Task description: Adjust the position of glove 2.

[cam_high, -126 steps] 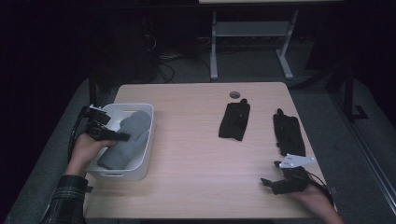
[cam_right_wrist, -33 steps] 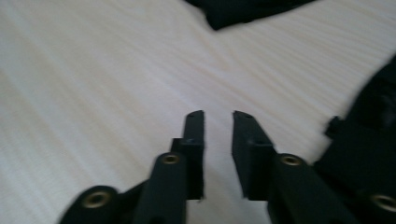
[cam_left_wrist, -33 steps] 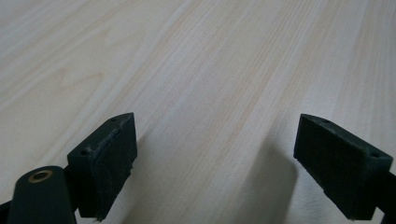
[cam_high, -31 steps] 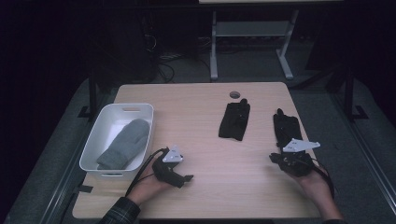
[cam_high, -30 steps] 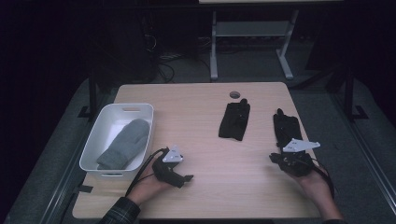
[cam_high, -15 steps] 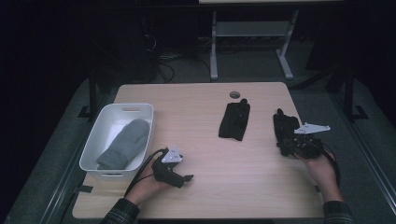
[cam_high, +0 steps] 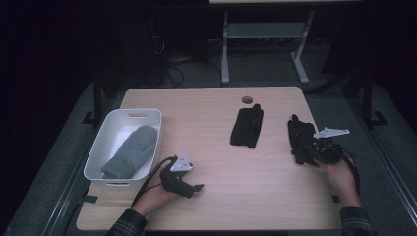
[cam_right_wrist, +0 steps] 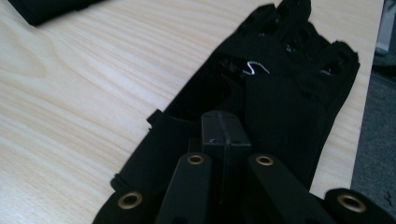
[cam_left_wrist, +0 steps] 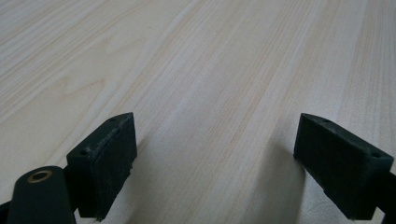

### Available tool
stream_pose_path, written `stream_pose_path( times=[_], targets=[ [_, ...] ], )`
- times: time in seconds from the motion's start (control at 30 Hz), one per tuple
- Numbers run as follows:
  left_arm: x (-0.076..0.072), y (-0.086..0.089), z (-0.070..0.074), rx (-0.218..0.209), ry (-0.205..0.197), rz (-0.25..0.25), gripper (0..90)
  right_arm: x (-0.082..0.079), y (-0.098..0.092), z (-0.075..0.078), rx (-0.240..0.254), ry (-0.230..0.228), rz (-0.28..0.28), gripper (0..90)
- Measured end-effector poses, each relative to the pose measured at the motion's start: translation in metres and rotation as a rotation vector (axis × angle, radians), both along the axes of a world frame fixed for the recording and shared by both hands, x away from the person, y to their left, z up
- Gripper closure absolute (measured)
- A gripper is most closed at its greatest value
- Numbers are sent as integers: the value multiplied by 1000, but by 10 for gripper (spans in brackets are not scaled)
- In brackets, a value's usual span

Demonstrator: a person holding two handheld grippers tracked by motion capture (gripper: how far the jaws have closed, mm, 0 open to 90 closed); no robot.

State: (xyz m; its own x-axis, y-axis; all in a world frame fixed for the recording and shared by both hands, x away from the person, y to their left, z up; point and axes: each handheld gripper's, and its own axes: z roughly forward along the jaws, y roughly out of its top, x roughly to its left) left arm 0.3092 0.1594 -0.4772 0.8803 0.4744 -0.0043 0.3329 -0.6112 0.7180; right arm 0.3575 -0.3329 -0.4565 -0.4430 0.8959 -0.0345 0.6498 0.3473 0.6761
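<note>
A pale wooden table (cam_high: 216, 196) with a fine lengthwise grain is standing in a dark room, and its top is taking most of the light. Near its far edge a small round hole (cam_high: 247, 100) is showing in the wood. Beyond the table a grey metal frame (cam_high: 265, 44) is standing on a grey floor (cam_high: 339, 98), with cables (cam_high: 172, 69) lying loose to its left.

At the right edge of the table a black glove (cam_high: 301, 140) is lying flat, its fingers pointing away from the person. The right gripper (cam_high: 314, 155) is sitting at the near end of this glove, over the cuff. In the right gripper view its jaws are pressing together with no gap between the pads; whether any cloth is caught between them I cannot tell. That view is also showing a small metal hook (cam_right_wrist: 254, 68) on the glove.

A second black glove (cam_high: 247, 127) is lying near the middle of the table, well apart from the first.

The left gripper (cam_high: 189, 187) is resting low on the near left part of the table, just beside a white tub (cam_high: 101, 147). Its jaws are standing wide apart with bare wood between them. A grey mitten (cam_high: 132, 150) is lying inside the tub, which is sitting at the table's left edge.
</note>
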Motion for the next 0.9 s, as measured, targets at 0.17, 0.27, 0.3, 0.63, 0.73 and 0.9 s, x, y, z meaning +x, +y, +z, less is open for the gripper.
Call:
stream_pose_path(
  times=[0.17,0.27,0.3,0.63,0.73,0.9],
  targets=[
    [0,0,0,-1,3,1,123,1,2,-6,1,26,7,900],
    [0,0,0,-1,3,1,122,0,3,-6,9,29,19,900],
    [0,0,0,-2,3,2,123,-1,6,-6,10,34,33,900],
    [0,0,0,-4,1,2,123,-15,28,-4,-6,47,145,900],
    [0,0,0,-5,1,2,123,-22,39,-3,-10,56,182,900],
    [0,0,0,-4,2,3,123,-29,50,-2,-6,67,224,900]
  ],
)
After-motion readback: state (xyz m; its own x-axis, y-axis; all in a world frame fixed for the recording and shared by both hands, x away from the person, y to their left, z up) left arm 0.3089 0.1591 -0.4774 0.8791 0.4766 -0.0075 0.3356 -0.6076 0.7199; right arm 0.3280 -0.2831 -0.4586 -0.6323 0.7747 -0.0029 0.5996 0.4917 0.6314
